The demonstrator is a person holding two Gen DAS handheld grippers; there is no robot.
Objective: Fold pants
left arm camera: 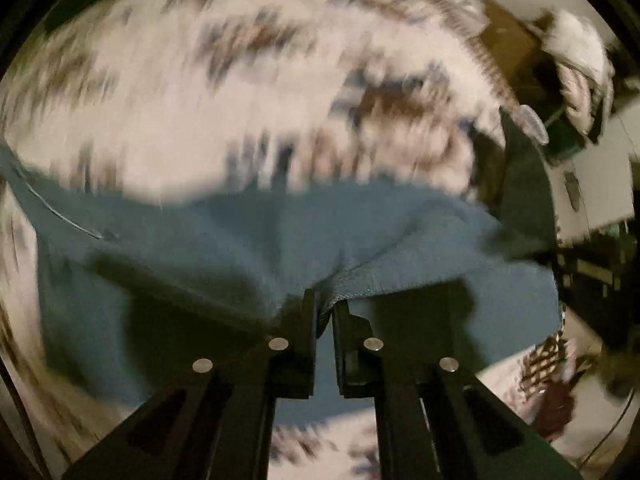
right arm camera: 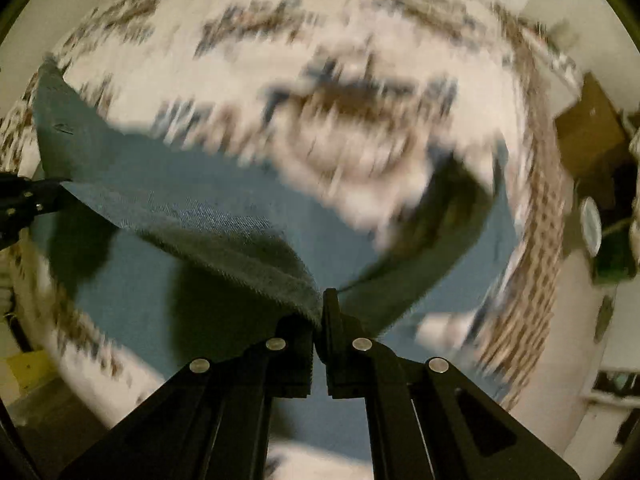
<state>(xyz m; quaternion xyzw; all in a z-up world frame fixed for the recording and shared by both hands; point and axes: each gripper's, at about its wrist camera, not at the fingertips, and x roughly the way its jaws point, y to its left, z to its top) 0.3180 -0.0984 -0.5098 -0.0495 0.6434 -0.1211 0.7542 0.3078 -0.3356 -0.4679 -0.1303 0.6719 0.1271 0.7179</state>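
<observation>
The blue denim pants [left arm camera: 248, 232] hang and drape over a patterned white rug [left arm camera: 200, 100]. My left gripper [left arm camera: 325, 308] is shut on an edge of the pants, which bunch between its jaws. In the right wrist view the pants [right arm camera: 192, 208] stretch from my right gripper [right arm camera: 320, 300], shut on another edge, to the left gripper [right arm camera: 32, 200] at the far left. A lifted layer casts shadows on the denim lying below. Both views are motion-blurred.
The rug [right arm camera: 280, 40] with brown and blue motifs fills most of both views. A brown cardboard box [left arm camera: 508, 44] and white furniture [left arm camera: 600, 184] stand at the right. A brown box [right arm camera: 592, 132] and a round white object [right arm camera: 591, 226] lie beyond the rug's right edge.
</observation>
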